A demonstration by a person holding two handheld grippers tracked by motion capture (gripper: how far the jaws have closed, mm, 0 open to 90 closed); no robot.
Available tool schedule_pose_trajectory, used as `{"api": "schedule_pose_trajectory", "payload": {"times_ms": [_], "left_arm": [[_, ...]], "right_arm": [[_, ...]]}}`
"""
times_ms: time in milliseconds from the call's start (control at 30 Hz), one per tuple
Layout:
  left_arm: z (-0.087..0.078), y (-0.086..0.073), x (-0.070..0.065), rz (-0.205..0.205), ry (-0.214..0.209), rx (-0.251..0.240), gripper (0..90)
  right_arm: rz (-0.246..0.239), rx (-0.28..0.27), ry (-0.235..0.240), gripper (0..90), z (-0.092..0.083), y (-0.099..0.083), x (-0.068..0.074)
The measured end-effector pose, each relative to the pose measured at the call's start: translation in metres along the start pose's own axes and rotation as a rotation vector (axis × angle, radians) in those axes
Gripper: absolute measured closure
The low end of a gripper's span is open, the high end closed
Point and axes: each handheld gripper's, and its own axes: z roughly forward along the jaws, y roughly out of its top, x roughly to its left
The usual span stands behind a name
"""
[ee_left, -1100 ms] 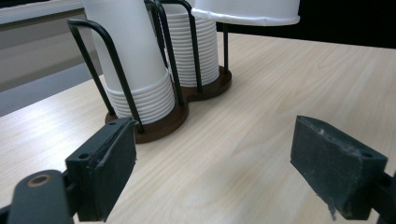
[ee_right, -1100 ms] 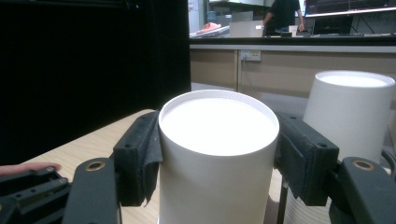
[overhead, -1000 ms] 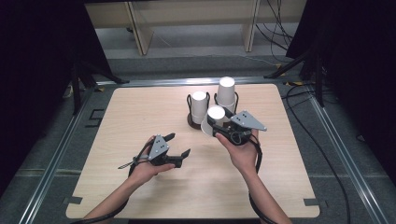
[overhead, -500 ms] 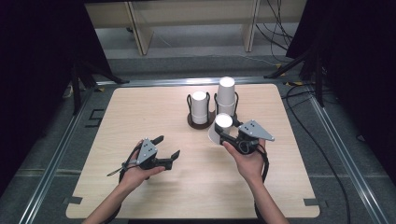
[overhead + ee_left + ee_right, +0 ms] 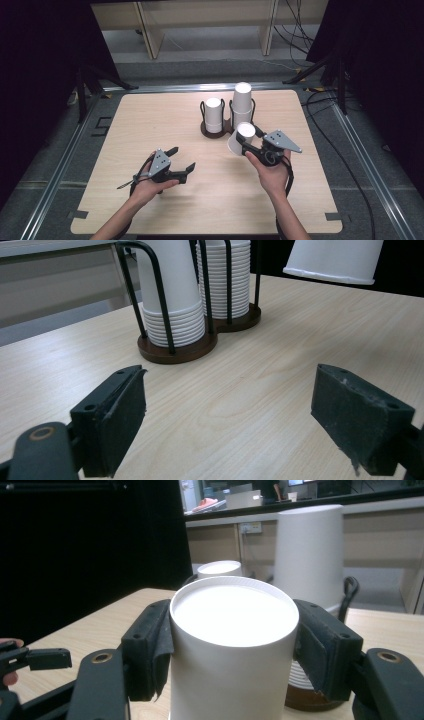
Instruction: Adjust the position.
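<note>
High view overhead; gripper views low, sharing cup holder.

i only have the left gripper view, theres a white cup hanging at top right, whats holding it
Observer: The right hand-held gripper holds that single cup, jaws shut on its sides, bottom up.
Operator: is it over the holder
Observer: No, just in front of the taller stack, above the table.
Operator: and my gripper
Observer: The left hand-held gripper is open, holding nothing, low over the table.
</note>
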Motion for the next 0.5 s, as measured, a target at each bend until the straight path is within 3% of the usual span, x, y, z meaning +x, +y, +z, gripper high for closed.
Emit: {"api": "schedule_pose_trajectory", "payload": {"times_ms": [67,133,167,200,233,267,333,367,433,500], "left_arm": [[0.001,0.002,-0.002,0.001,-0.002,0.003,14.0],[0.005,0.003,-0.003,0.0,-0.012,-0.016,14.0],[0.005,0.004,-0.003,0.008,-0.008,0.004,14.0],[0.007,0.005,-0.004,0.004,-0.012,-0.007,14.0],[0.01,0.005,-0.005,-0.003,-0.017,-0.02,14.0],[0.01,0.006,-0.005,0.003,-0.017,-0.002,14.0],[0.014,0.007,-0.007,-0.002,-0.029,-0.006,14.0],[0.017,0.007,-0.007,-0.003,-0.038,-0.016,14.0],[0.02,0.008,-0.009,-0.006,-0.05,-0.005,14.0],[0.024,0.008,-0.011,-0.001,-0.061,-0.009,14.1]], "right_arm": [[0.0,-0.001,-0.007,36.0,-0.001,0.0,-0.003],[0.037,-0.003,-0.016,35.9,-0.004,-0.001,-0.009],[0.064,-0.003,-0.009,35.9,-0.006,-0.001,-0.011],[0.055,-0.008,-0.023,35.9,-0.006,-0.001,-0.014],[0.074,-0.01,-0.023,35.9,-0.008,-0.002,-0.016],[0.105,-0.011,-0.01,36.0,-0.009,-0.003,-0.018],[0.137,-0.009,-0.029,35.9,-0.011,-0.004,-0.025],[0.185,-0.005,-0.026,35.9,-0.013,-0.005,-0.028],[0.192,-0.006,-0.027,35.9,-0.013,-0.007,-0.031],[0.24,-0.004,-0.021,35.9,-0.014,-0.008,-0.033]]}}
